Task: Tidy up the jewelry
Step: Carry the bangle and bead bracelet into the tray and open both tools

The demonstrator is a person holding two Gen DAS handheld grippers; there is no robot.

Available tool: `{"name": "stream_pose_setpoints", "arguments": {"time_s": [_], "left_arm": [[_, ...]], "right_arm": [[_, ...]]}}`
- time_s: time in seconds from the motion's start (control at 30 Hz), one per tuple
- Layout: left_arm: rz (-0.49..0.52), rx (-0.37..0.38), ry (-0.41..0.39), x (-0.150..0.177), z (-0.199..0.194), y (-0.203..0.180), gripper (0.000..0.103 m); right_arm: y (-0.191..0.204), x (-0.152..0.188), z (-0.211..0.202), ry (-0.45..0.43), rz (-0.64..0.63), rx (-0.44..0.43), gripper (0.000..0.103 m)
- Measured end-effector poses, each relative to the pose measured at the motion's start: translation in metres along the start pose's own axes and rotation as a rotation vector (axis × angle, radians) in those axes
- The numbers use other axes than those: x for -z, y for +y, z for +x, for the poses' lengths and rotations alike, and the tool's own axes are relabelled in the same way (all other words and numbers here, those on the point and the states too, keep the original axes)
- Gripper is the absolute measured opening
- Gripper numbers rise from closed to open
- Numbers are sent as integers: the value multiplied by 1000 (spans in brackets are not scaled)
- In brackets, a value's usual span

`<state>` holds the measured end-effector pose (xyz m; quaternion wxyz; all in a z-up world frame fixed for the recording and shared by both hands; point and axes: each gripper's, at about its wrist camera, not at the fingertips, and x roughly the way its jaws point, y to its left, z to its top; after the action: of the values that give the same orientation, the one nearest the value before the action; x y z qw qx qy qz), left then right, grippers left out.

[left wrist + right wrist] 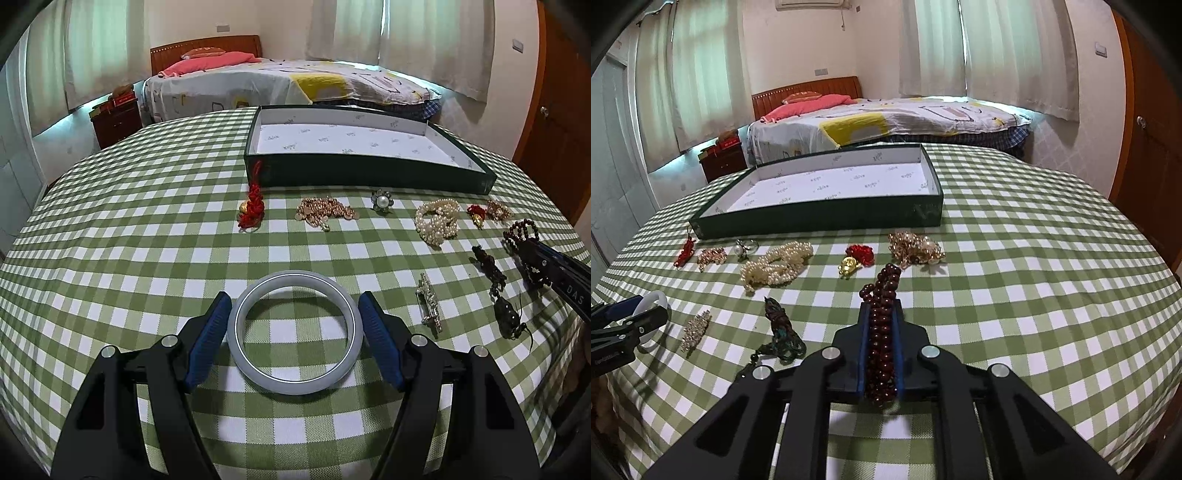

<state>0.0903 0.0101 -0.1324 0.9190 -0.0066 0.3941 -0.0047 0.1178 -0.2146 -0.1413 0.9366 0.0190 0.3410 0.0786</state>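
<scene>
1. Left gripper [293, 332]: fingers [207, 339] spread either side of the pale bangle [293, 384]; whether the pads touch it cannot be told; the bangle lies flat on the checked tabletop [147, 240].
2. Middle row, left to right: red knot charm [253, 210]; gold coin chain [325, 212]; pearl flower ring [382, 201]; pearl strands [437, 219]; all lie just in front of the open, white-lined tray [369, 173].
3. Right gripper [881, 332]: fingers [862, 347] pressed onto the dark red bead bracelet [881, 332]; its far end protrudes past the fingertips; a rhinestone clip [696, 328] and a dark tassel cord [781, 332] lie to its left.
</scene>
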Motion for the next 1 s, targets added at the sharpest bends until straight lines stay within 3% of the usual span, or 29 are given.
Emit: {"name": "stream_pose_setpoints", "arguments": {"time_s": [0.5,0.8,1.0], "left_arm": [[-10,18,-86,-33,-22,2,69],[7,59,-167,-89,-22,-13,69],[27,65,-224,-140,-4,-26,69]], "right_arm": [[2,-36,-24,-85,25,-28,12],[6,-94,-22,-173,16,-56,12],[7,-133,3,-202,-7,-63,12]]}}
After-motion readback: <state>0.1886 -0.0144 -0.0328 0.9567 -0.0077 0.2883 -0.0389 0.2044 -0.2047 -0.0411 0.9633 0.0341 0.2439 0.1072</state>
